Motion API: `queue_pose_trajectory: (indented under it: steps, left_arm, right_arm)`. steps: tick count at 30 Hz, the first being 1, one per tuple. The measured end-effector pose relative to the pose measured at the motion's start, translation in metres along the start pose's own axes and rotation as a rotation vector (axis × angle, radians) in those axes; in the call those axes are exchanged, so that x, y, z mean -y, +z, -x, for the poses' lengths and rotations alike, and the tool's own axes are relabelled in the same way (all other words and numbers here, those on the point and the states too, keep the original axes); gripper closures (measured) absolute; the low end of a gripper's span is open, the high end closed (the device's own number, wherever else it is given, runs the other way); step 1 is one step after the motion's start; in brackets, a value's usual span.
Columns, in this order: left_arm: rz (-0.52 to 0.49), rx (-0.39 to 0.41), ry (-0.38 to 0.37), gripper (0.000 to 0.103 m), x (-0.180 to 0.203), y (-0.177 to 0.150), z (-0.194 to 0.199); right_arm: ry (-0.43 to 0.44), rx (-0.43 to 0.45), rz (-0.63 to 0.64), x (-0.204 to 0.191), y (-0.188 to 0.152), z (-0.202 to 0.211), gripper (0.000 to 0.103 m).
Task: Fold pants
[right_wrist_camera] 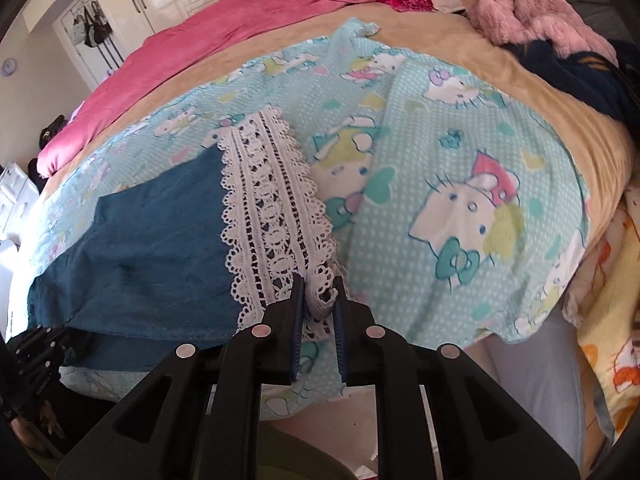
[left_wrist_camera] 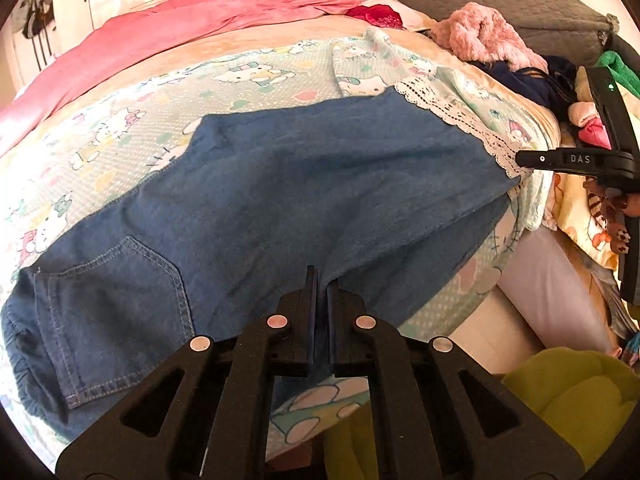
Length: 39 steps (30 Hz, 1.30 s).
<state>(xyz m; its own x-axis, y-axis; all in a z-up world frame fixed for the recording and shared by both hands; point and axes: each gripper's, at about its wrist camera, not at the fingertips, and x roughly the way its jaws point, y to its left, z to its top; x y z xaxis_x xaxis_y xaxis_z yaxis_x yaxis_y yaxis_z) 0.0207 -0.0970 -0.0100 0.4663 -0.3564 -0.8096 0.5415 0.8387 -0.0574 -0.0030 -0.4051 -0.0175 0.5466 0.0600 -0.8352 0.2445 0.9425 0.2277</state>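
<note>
1. Left wrist view: The pants (left_wrist_camera: 280,184) are lying flat on the bed (left_wrist_camera: 248,44), stretched from left to right. They are made of soft blue denim cloth. A sewn back pocket (left_wrist_camera: 116,312) with light stitches is showing at the left end. A strip of white lace trim (left_wrist_camera: 452,116) with little holes is running along the right end. Under the pants a thin sheet with cartoon cats (left_wrist_camera: 248,76) is spreading over the bed. A big pink blanket (left_wrist_camera: 208,12) is lying at the far side, and a fluffy pink thing (left_wrist_camera: 484,36) is sitting at the far right.

2. The left hand-held gripper (left_wrist_camera: 321,280) is closed tight, pinching the near edge of the blue cloth about midway along the pants. The black right hand-held gripper (left_wrist_camera: 524,159) is reaching in from the right edge, right at the lace end.

3. Right wrist view: The lace trim (right_wrist_camera: 272,216) is looking bumpy, with scalloped edges and rows of round loops. The blue pants (right_wrist_camera: 152,240) are lying to its left, on the cat sheet (right_wrist_camera: 460,184).

4. The right hand-held gripper (right_wrist_camera: 319,294) is almost closed, squeezing a bunched fold of the lace at the near corner.
</note>
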Motion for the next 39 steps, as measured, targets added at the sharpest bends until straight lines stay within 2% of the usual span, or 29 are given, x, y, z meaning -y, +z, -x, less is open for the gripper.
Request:
queue_pose_trajectory:
  steps: [4,5,6,9,10,12,13,15,18,21,24,30,31,32,33,39]
  left_arm:
    - [-0.023,-0.023,-0.009,0.103,0.006,-0.005,-0.006]
    - [-0.03,-0.031,-0.008,0.103,0.007,-0.006,-0.008]
    - [-0.032,-0.034,-0.008,0.103,0.008,-0.007,-0.009]
    - [-0.043,-0.029,-0.008,0.103,0.01,-0.008,-0.006]
    - [-0.047,-0.026,-0.008,0.103,0.011,-0.008,-0.005]
    - [-0.045,-0.021,-0.012,0.103,0.01,-0.008,-0.003]
    - [-0.043,-0.02,-0.014,0.103,0.01,-0.008,-0.002]
    - [-0.037,-0.016,-0.014,0.103,0.009,-0.009,-0.001]
    - [-0.04,-0.011,-0.018,0.103,0.01,-0.01,0.003]
    - [-0.054,-0.002,-0.017,0.103,0.012,-0.012,0.01]
    - [-0.067,0.0,-0.013,0.103,0.014,-0.014,0.012]
    - [-0.079,-0.012,-0.012,0.103,0.018,-0.021,0.011]
    - [-0.078,-0.013,-0.011,0.103,0.018,-0.022,0.011]
    - [-0.077,-0.014,-0.01,0.103,0.017,-0.022,0.011]
    - [-0.076,-0.014,-0.009,0.103,0.017,-0.023,0.011]
    - [-0.084,-0.03,-0.011,0.103,0.019,-0.024,0.006]
  right_arm:
    - [-0.019,-0.02,-0.025,0.004,-0.004,-0.013,0.088]
    - [-0.024,-0.02,-0.038,0.005,-0.005,-0.013,0.084]
    - [-0.032,-0.012,-0.049,0.006,-0.004,-0.01,0.077]
    - [-0.061,0.068,-0.035,0.003,-0.001,0.013,0.074]
    - [-0.049,0.09,-0.021,-0.001,0.0,0.019,0.074]
    - [0.008,0.107,0.089,-0.022,-0.001,0.028,0.072]
    - [0.04,0.091,0.161,-0.037,-0.005,0.029,0.072]
    - [0.126,0.034,0.224,-0.057,-0.013,0.024,0.072]
    - [0.176,-0.041,0.167,-0.063,-0.02,0.01,0.072]
    - [0.181,-0.095,0.062,-0.06,-0.031,0.002,0.071]
    - [0.21,-0.098,-0.068,-0.05,-0.038,-0.001,0.071]
    - [0.261,-0.081,-0.198,-0.042,-0.032,-0.013,0.07]
    - [0.267,-0.091,-0.208,-0.042,-0.032,-0.017,0.072]
    - [0.273,-0.097,-0.212,-0.043,-0.031,-0.02,0.088]
    - [0.285,-0.11,-0.218,-0.043,-0.032,-0.023,0.1]
    - [0.248,-0.111,-0.212,-0.035,-0.038,-0.015,0.1]
